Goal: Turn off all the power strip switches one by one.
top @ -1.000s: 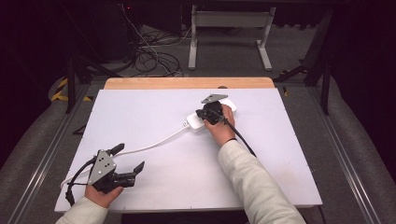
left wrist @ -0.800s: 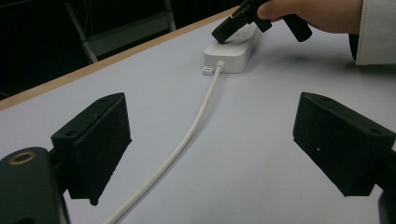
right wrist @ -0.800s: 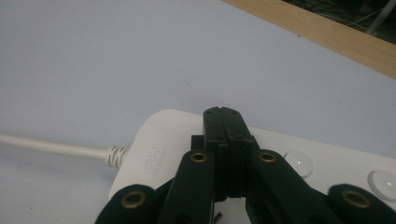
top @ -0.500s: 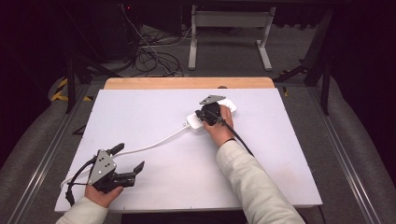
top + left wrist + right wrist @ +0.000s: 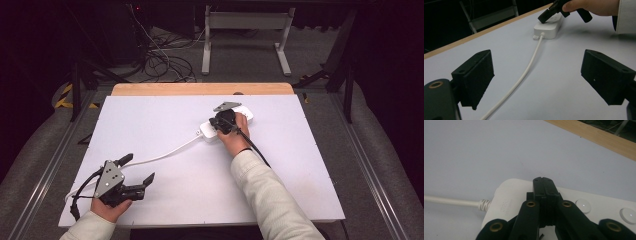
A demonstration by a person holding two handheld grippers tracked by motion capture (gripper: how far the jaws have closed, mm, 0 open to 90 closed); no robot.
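Note:
A white power strip [image 5: 206, 131] lies on the white table at the back middle, and its white cable [image 5: 165, 152] runs toward the front left. My right gripper [image 5: 220, 122] is shut, with its tips resting on the strip's top near the cable end. In the right gripper view the closed jaws [image 5: 543, 182] cover the strip [image 5: 509, 195], and round buttons [image 5: 583, 205] lie to their right. My left gripper [image 5: 140, 168] is open at the front left, just beside the cable. The left gripper view has the cable [image 5: 524, 75] passing between the wide-open jaws toward the strip [image 5: 549, 28].
The white table top [image 5: 310, 165] has a wooden strip [image 5: 200, 89] along its far edge. Behind the table are a metal stand [image 5: 245, 22] and loose cables [image 5: 160, 60] on the floor.
My right gripper has slid slightly along the power strip toward its cable end. The left gripper has not moved.

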